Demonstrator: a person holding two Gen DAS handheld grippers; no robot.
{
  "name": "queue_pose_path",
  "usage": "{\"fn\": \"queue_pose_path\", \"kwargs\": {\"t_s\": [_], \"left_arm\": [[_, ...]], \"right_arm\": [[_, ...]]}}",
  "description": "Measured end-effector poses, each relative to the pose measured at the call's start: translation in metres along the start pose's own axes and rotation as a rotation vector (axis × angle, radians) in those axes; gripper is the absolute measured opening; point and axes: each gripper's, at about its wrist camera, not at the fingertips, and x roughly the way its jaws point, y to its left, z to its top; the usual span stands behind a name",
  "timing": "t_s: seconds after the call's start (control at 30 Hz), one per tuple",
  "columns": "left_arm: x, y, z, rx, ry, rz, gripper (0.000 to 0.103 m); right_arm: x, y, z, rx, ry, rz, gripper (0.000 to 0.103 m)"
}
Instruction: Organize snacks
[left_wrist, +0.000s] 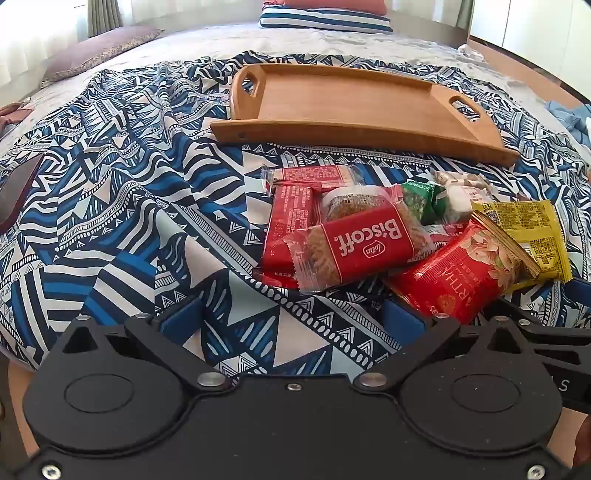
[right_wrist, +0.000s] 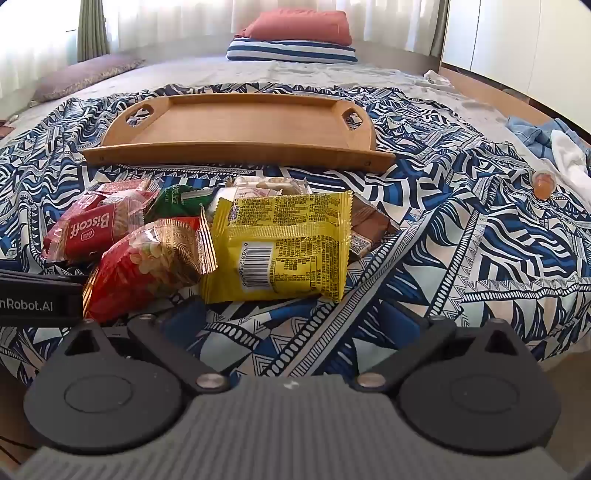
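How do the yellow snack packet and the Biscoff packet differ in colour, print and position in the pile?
The yellow snack packet shows a barcode and dense small print; the Biscoff packet is red with a large white brand name and clear ends showing the biscuit. The yellow snack packet lies at the pile's right edge; the Biscoff packet lies towards the left, atop another red packet. Both lie on the patterned cloth, outside the wooden tray.

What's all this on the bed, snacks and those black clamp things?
A person is holding a two-finger gripper in each hand, about to tidy a pile of snacks on a patterned blue cloth. The left gripper and right gripper are both open and holding nothing, poised just short of the pile. Nearest them lie a Biscoff packet, a red nut bag and a yellow packet. The wooden tray behind the pile holds nothing.
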Motion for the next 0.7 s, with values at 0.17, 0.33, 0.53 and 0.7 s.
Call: {"fn": "queue_pose_path", "kwargs": {"t_s": [0.17,0.33,0.53,0.7], "left_arm": [[0.0001,0.0001,0.0001,-0.001,0.001,0.000,0.103],[0.0001,0.0000,-0.0001,0.000,0.000,0.000,0.103],[0.0000,0.0000,0.0000,0.000,0.000,0.000,0.103],[0.0000,0.0000,-0.0001,0.000,0.001,0.000,0.103]], "right_arm": [[0.0001,0.0000,-0.0001,-0.001,0.001,0.001,0.103],[0.0001,0.0001,0.0000,-0.001,0.001,0.000,0.103],[-0.0002,0.0000,0.0003,-0.001,0.002,0.000,0.103],[0.0010,0.0002,0.0004,-0.002,0.004,0.001,0.103]]}}
